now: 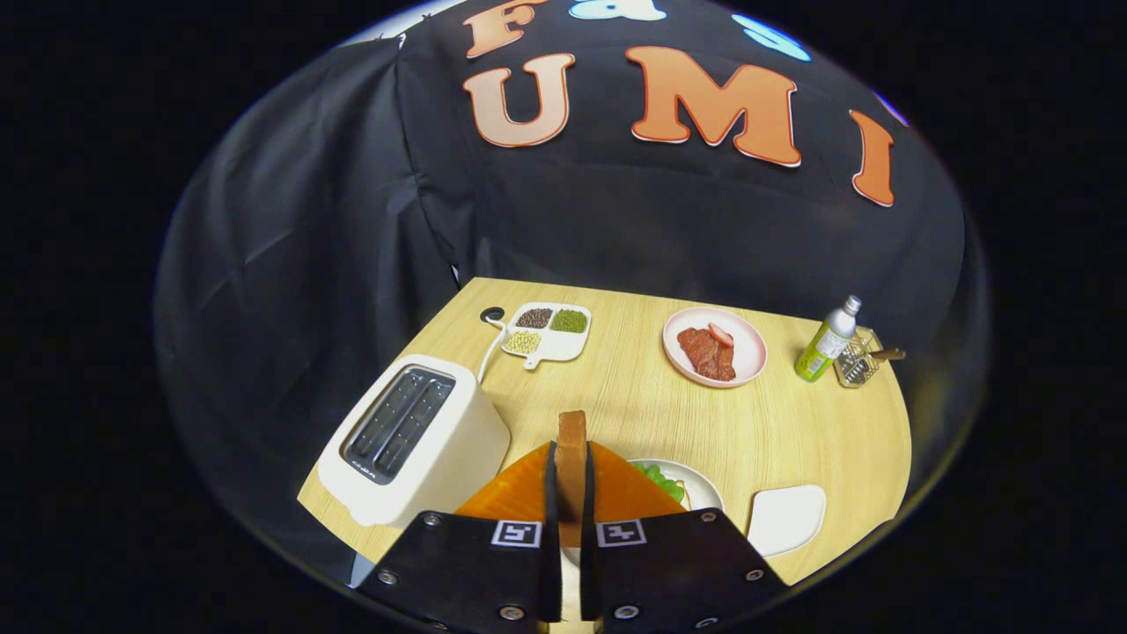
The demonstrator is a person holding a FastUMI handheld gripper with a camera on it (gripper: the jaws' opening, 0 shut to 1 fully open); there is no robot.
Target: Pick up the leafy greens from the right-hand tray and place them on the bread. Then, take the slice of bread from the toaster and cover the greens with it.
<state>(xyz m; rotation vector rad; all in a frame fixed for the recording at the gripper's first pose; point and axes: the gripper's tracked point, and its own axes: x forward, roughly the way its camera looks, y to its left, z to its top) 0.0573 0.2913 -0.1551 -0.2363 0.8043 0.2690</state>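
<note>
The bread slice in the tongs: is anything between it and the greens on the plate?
Nothing visible blocks the way. The tongs are shut on the bread slice, held on edge above the table. The greens lie on the white plate just ahead and slightly right. The toaster stands off to the left.
</note>
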